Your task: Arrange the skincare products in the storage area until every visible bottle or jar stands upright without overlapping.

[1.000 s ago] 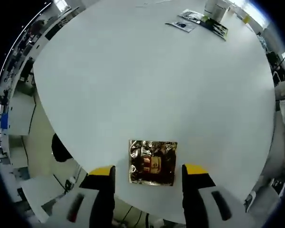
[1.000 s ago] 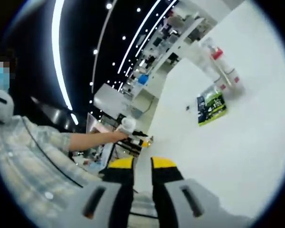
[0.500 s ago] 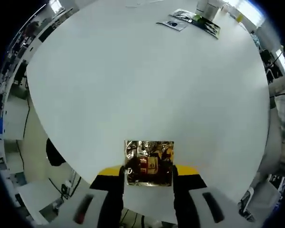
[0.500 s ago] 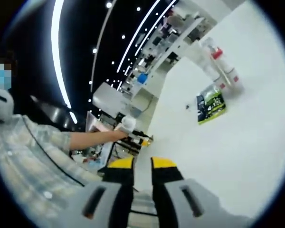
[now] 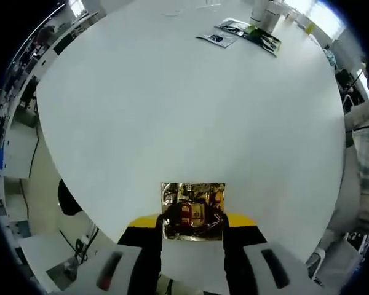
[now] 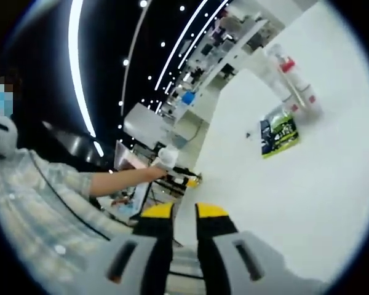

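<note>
In the left gripper view, the left gripper point(image 5: 193, 222) has its yellow-tipped jaws pressed against both sides of a shiny gold packet point(image 5: 192, 210). The packet is square and crinkly, with a red and brown picture in the middle. It sits near the close edge of a big round white table point(image 5: 172, 110). Far across the table lie a small flat packet point(image 5: 216, 39) and, just beside it, a green and black packet point(image 5: 253, 34). A white bottle point(image 5: 265, 13) stands right behind them.

In the right gripper view, the right gripper point(image 6: 184, 212) has its jaws close together with just a thin gap, holding nothing. A person's arm in a checked sleeve point(image 6: 43, 190) reaches out on the left. On the white table, the green packet point(image 6: 279, 132) lies near a clear bottle with a red band point(image 6: 289, 70).
</note>
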